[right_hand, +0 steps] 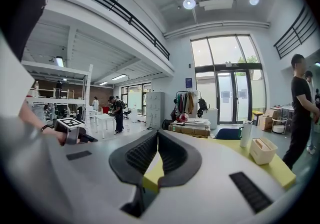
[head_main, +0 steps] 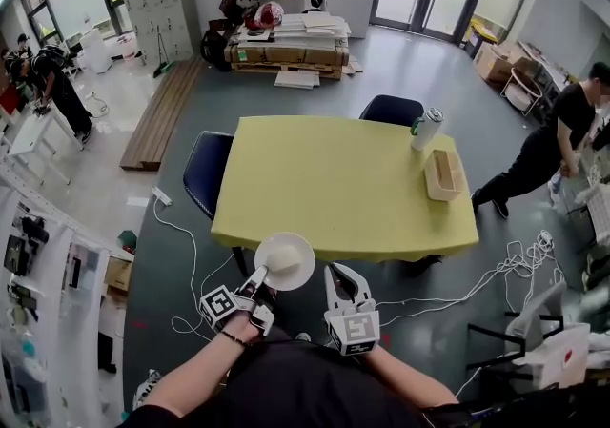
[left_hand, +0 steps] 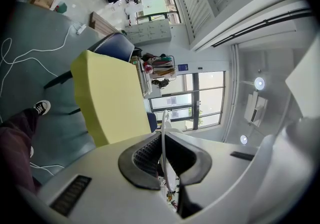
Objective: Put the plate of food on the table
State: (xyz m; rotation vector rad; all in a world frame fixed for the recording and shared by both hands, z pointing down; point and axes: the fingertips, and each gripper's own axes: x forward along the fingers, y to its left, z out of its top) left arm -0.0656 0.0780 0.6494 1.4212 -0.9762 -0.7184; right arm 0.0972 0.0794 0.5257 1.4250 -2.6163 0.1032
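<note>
- Left gripper (head_main: 261, 276): the jaws are nearly together and pinch the near-left rim of the plate (head_main: 286, 260). In the left gripper view the gripper (left_hand: 162, 138) shows ribbed black pads (left_hand: 145, 157) pressing both faces of the plate (left_hand: 164, 124), which appears edge-on as a thin white line.
- Right gripper (head_main: 343, 275): the jaws are closed tip to tip and hold nothing. It hangs just beside the plate's right side, apart from it. The right gripper view confirms this: the jaws of the gripper (right_hand: 157, 136) meet, with only yellow tabletop (right_hand: 150, 177) behind them.
- Governing relation: the table (head_main: 334, 178) lies straight ahead of the carrying claw. The plate sits over the table's near edge, part over yellow surface and part over grey floor. Whether it touches the top or hangs above it cannot be told.
- Judgement: the set-down calls for travel forward, away from the person, then lowering. The left hand alone bears the load.
- Plate: round, so no long axis; shallow, thin-walled, glossy white, and probably rigid. It is gripped off-centre at one rim, so it may tip.
- Food (head_main: 283, 254): a pale low mound at the plate's centre; its kind is unclear.
- Table: rectangular, matte yellow, smooth, with rounded corners. Its near half is bare.
- Far right of the table: a pale cylindrical can (head_main: 426, 128) and a cream oblong box (head_main: 444, 175), both well apart from the plate.
</note>
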